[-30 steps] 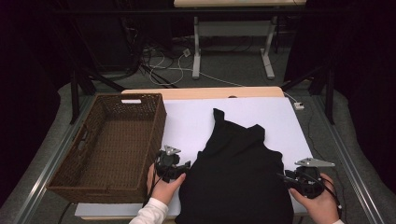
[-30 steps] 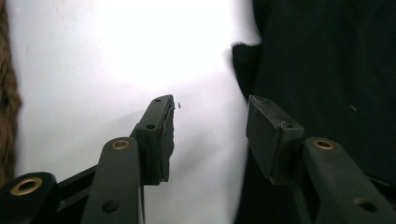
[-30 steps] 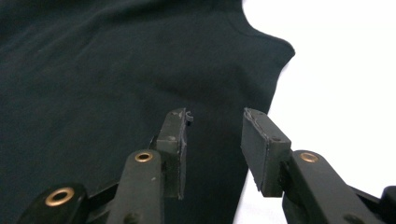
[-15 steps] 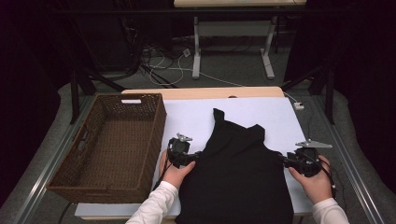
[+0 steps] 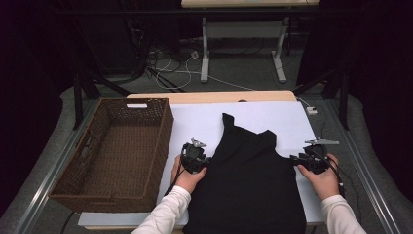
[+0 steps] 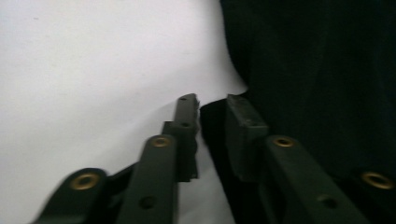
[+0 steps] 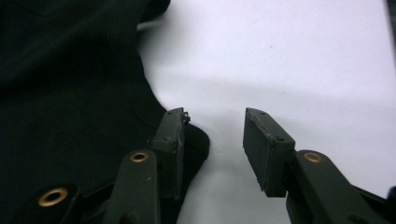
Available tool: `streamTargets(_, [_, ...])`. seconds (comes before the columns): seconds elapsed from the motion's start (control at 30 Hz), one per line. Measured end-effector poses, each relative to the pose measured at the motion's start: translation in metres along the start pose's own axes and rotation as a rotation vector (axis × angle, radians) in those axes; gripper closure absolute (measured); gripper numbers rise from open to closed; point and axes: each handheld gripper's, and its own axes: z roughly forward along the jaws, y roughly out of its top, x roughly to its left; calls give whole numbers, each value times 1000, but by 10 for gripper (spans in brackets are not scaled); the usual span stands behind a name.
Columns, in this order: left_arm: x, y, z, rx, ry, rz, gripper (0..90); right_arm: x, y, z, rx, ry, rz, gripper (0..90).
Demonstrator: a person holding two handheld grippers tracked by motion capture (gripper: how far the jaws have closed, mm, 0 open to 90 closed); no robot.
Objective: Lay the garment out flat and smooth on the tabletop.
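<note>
We found the black garment (image 5: 248, 185) lying flat on the white table cover (image 5: 292, 119), in the lower centre of the high view, its narrow upper end pointing toward the top of the frame. The woven basket (image 5: 117, 151) stood at the left of that view, just beside the cover.

We held the left gripper (image 5: 202, 163) at the garment's left edge, left of centre in the frame. In the left gripper view, its jaws had just been closing, and a fold of the garment's edge (image 6: 212, 121) sat in the narrow gap between them. We could not tell whether the pads already pressed on the cloth.

We held the right gripper (image 5: 298, 161) at the garment's right edge, right of centre in the high view. In the right gripper view, its jaws stood apart: one jaw rested over the garment's corner (image 7: 196, 140), the other over bare white cover.
</note>
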Motion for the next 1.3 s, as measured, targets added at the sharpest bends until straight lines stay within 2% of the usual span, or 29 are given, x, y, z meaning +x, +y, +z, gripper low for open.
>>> streamTargets(0.1, [0, 1, 0, 4, -21, -11, 834, 2, -1, 7, 38, 7, -2, 576])
streamTargets(0.2, [1, 2, -1, 11, -20, -26, 872, 7, -3, 12, 50, 16, -24, 665])
streamTargets(0.23, [1, 3, -3, 17, 2, -32, 876, 9, -3, 11, 57, 34, -36, 747])
streamTargets(0.27, [4, 4, -5, 2, 33, -28, 878, 10, -3, 11, 63, 48, -34, 790])
streamTargets(0.3, [5, 4, -6, -4, 44, -38, 879, 11, -4, 11, 65, 54, -43, 823])
streamTargets(0.4, [16, 7, -15, -18, 82, -63, 880, 11, -3, 11, 60, 59, -53, 837])
streamTargets(0.5, [24, 12, -23, -30, 139, -61, 880, 9, -2, 9, 47, 43, -61, 841])
streamTargets(0.63, [31, 17, -27, -38, 169, -79, 879, 3, 4, 4, 9, 37, -29, 843])
streamTargets(0.7, [33, 18, -26, -28, 168, -82, 879, -1, 6, 1, 1, 38, -20, 843])
streamTargets(0.77, [33, 17, -24, -7, 175, -80, 879, -3, 6, 0, 5, 30, -8, 843])
streamTargets(0.97, [25, 10, -25, 25, 206, -32, 879, 2, 0, -4, 46, 21, -48, 843])
streamTargets(1.07, [20, 5, -33, 24, 211, -21, 879, 6, -6, -10, 70, 20, -79, 843])
streamTargets(1.27, [12, -6, -54, 40, 205, -3, 879, 12, -13, -25, 116, 47, -94, 842])
streamTargets(1.3, [11, -9, -57, 39, 211, 12, 879, 12, -14, -27, 122, 47, -104, 843])
